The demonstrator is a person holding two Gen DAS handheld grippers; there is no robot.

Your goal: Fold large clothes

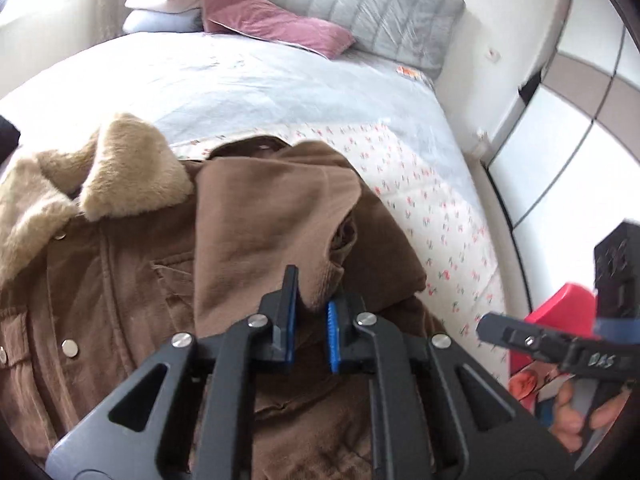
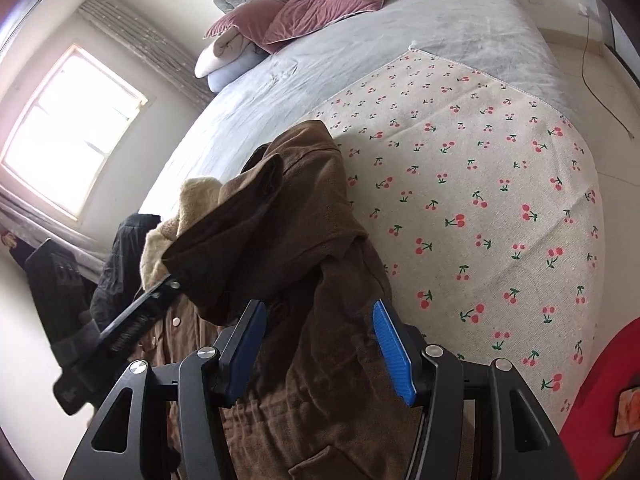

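Brown coat [image 1: 132, 264] w/ fur collar lies lower left on the bed [image 1: 248, 80], barely folded: left tool [image 1: 311, 320] pinches a sleeve [image 1: 256, 232] drawn over the front, right tool [image 2: 320, 344] gapes empty above it, so other sleeve & body folds remain.

Brown coat [image 1: 132, 264] — its lower part is hidden beneath the left gripper [image 1: 312, 320] and cut off by the frame edge. Beyond it to the left, a dark garment [image 2: 120, 264] — identity unclear. The right gripper [image 1: 552, 344] appears blurred.
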